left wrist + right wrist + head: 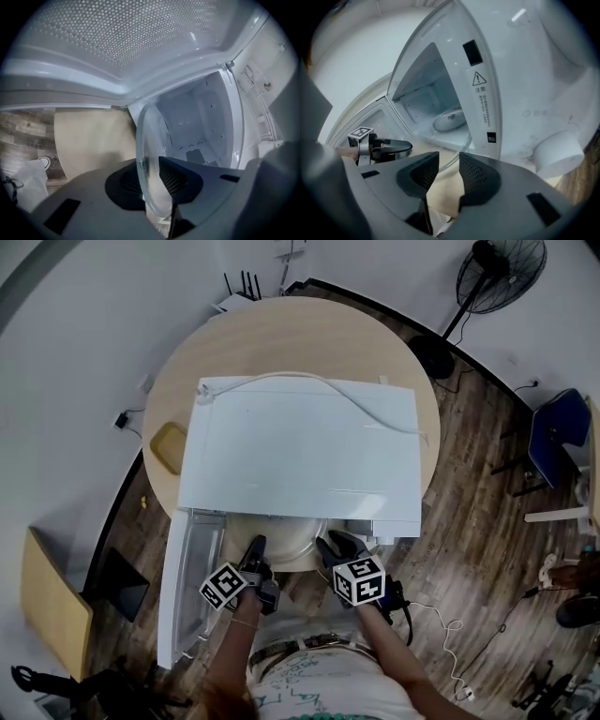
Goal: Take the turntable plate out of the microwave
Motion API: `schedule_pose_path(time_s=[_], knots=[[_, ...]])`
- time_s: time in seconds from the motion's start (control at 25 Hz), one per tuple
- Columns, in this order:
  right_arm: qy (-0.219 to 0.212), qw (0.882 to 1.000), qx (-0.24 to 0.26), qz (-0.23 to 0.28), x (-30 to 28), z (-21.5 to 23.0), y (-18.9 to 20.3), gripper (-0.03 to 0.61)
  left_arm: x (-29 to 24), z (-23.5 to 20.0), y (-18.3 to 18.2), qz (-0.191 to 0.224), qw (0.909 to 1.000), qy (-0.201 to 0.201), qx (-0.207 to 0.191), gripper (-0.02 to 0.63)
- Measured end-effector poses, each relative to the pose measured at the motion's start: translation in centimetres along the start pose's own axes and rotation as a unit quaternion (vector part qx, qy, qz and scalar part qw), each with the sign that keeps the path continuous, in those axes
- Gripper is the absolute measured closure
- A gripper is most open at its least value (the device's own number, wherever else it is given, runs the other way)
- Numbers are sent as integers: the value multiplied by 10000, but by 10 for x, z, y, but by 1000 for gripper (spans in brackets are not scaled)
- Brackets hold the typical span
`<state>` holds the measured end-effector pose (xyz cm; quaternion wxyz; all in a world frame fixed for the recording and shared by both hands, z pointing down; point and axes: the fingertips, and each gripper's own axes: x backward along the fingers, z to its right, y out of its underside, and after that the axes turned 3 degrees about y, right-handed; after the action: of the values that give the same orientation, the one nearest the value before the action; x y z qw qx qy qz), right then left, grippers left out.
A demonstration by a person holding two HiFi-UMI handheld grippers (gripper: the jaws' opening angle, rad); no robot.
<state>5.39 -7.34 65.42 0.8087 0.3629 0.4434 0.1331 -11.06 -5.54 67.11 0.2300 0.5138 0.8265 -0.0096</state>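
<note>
The white microwave (300, 451) stands on a round wooden table (281, 334) with its door (187, 577) swung open at the lower left. The clear glass turntable plate (286, 542) sits at the mouth of the cavity, partly outside it. My left gripper (255, 554) is shut on the plate's rim; in the left gripper view the plate (152, 154) stands edge-on between the pads (180, 180). My right gripper (330, 546) is at the plate's right side. In the right gripper view its jaws (449, 171) stand open and empty, and the plate's rim (465, 143) lies just beyond them.
A white cable (356, 404) trails over the microwave's top. A yellow dish (170, 446) lies on the table at the left. The control knob (558, 152) sticks out to the right of the cavity. A fan (502, 277) and a blue chair (558, 437) stand on the wooden floor.
</note>
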Motion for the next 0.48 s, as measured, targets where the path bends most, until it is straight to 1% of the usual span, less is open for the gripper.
schedule_pose_path(time_s=[0.04,0.16,0.28,0.4,0.48], knots=[[-23,9999,-147,-24,-1,0,2,443,2,0,1,3,10000,12,36,529],[-44,9982,-605,24,-2,5,5,405,3,0,2,23,10000,53,70,532],[-18,9953,-961,93,-4,10,10,360,5,0,5,-29,9999,71,118,532],[-133,9910,-1303,258,-7,8,11,351,13,0,6,-64,9999,114,82,537],[-205,9890,-1425,348,-10,9,10,354,16,2,7,-85,9998,170,52,540]])
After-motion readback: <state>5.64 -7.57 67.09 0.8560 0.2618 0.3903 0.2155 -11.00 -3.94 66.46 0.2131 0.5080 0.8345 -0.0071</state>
